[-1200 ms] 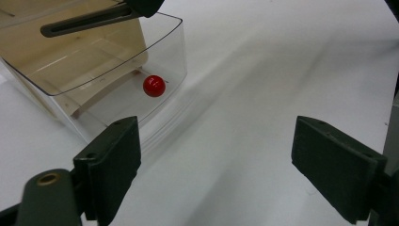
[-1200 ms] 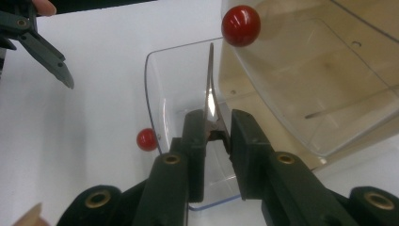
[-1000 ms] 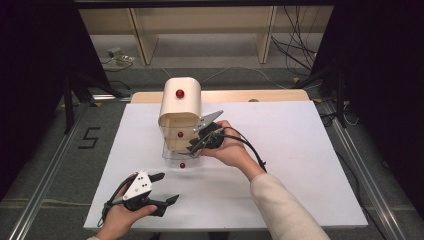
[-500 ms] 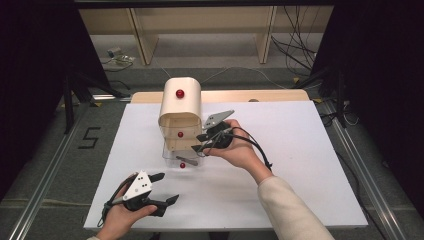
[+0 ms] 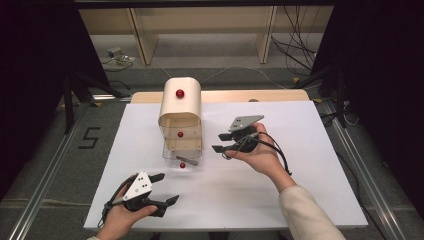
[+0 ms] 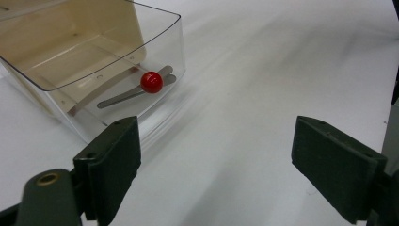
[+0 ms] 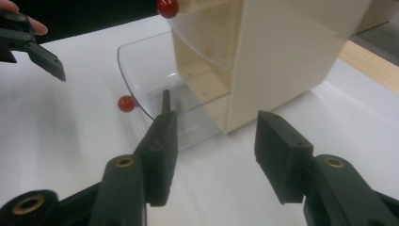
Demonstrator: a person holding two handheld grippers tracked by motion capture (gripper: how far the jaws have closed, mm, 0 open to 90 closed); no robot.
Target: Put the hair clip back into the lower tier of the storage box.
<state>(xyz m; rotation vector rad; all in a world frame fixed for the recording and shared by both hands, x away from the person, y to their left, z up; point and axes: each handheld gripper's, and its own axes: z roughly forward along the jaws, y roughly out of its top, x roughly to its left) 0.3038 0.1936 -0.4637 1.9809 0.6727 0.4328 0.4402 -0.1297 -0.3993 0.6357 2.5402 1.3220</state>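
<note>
Cream wooden cabinet (image 5: 180, 107) with rounded top stands upright near the far middle of the white surface (image 5: 310, 190); red knob (image 5: 179, 93) on its upper front. Its lowest clear plastic drawer (image 5: 182, 152) is pulled out toward the person, and a second red knob (image 5: 182, 165) sits on the drawer's front wall. In the left gripper view a flat metal piece (image 6: 134, 89) lies inside the drawer (image 6: 117, 70) behind that knob (image 6: 151, 82). Right gripper (image 5: 226, 142): held off the surface just to the right of the drawer and apart from it, fingers pointing left toward the cabinet. Its fingers have just been opening and now stand about half spread, nothing between them. In the right gripper view the cabinet's side wall (image 7: 282, 52) and the drawer's clear corner (image 7: 150, 84) lie ahead of the fingers (image 7: 162, 146), not touching them; the drawer knob (image 7: 126, 103) is off to the left of the left finger. Left gripper (image 5: 167, 189): resting low at the near left of the surface, well apart from the cabinet, fingers spread wide and empty. In the left gripper view the drawer and its knob lie ahead and left of the fingers (image 6: 113, 155), clear of both.
</note>
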